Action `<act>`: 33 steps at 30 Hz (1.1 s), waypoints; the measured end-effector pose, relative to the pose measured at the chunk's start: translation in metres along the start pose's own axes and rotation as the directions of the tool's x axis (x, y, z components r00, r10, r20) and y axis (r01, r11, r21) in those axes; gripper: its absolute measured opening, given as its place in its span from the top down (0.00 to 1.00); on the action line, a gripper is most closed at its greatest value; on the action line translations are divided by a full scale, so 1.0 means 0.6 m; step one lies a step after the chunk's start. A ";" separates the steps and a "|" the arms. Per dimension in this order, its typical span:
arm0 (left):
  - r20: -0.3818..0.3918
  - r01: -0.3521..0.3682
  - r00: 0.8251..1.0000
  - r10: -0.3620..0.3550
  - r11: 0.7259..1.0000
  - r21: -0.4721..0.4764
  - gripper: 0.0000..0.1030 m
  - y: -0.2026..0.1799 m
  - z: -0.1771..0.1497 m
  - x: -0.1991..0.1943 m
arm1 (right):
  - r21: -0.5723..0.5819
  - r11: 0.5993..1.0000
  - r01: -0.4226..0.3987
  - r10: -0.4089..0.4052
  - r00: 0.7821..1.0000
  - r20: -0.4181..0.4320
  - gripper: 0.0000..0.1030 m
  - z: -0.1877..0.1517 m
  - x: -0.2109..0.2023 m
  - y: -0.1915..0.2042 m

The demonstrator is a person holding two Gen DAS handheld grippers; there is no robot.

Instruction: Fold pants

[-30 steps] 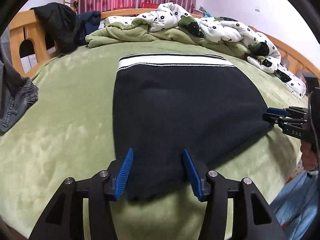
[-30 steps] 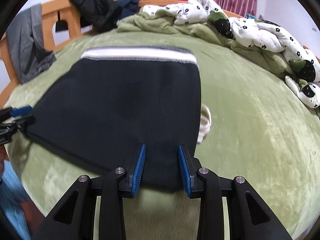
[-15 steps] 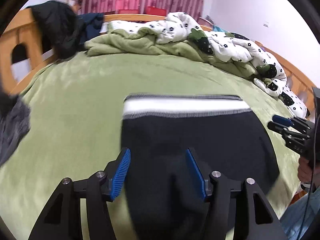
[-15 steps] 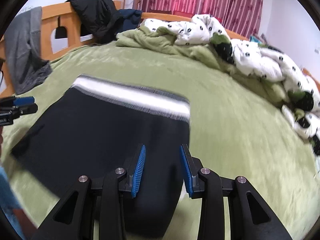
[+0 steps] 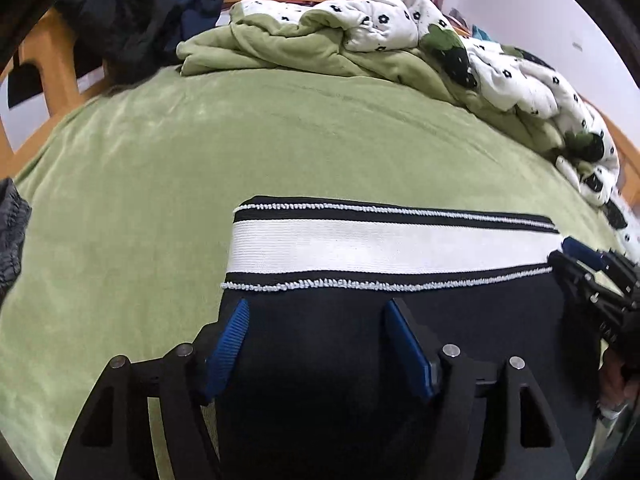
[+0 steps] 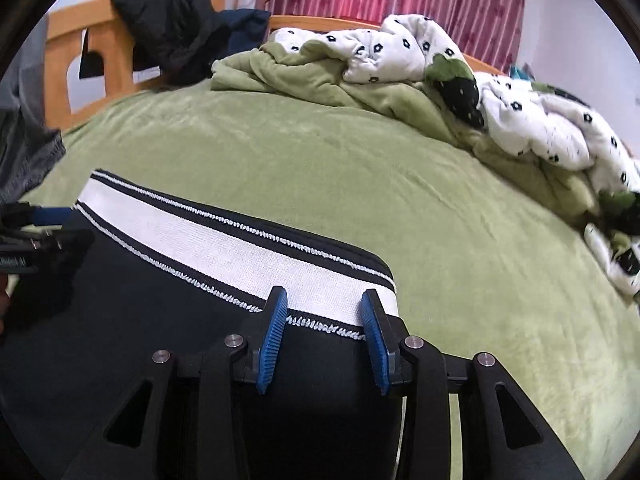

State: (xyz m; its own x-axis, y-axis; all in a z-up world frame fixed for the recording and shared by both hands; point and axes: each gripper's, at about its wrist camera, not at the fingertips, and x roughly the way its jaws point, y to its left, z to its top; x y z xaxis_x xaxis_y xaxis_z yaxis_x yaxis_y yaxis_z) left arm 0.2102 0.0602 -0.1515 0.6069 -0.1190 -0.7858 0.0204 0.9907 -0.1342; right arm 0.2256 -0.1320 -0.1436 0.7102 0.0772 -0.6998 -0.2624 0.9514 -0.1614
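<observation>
Black pants (image 5: 360,360) are lying folded on the bed (image 5: 160,200), waistband (image 5: 380,246) at 12 o'clock. The left gripper (image 5: 316,344) has just been opening; the right gripper (image 6: 324,340) is standing part-open, both straddling cloth, apparently gripping nothing. Next, probably: clearing both and smoothing.

One pair of folded black knit pants with a white-striped waistband (image 5: 384,248), two black grippers with blue pads, one rumpled flower-print white quilt (image 6: 532,120), one black jacket (image 6: 172,28).
</observation>
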 end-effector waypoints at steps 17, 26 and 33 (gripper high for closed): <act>0.034 -0.062 0.998 0.056 0.978 0.198 0.26 -0.062 0.005 0.008 | -0.099 0.994 -0.037 0.035 0.999 -0.022 0.63 0.007 -0.006 0.047; -0.053 -0.030 0.998 0.034 0.996 0.088 0.23 -0.015 -0.012 -0.001 | -0.050 0.998 0.028 -0.029 0.999 -0.024 0.55 -0.003 -0.010 0.020; -0.140 -0.037 0.989 0.051 0.994 0.100 0.25 -0.026 -0.045 -0.026 | -0.008 0.998 0.058 -0.058 0.997 -0.044 0.55 -0.023 -0.043 0.011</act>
State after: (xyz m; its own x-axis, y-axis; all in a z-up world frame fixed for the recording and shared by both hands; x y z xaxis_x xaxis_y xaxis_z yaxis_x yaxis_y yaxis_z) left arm 0.1791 0.0448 -0.1536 0.4897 -0.0762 -0.8686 0.0771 0.9961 -0.0439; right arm 0.1966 -0.1321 -0.1365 0.6946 0.0082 -0.7194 -0.2261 0.9518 -0.2074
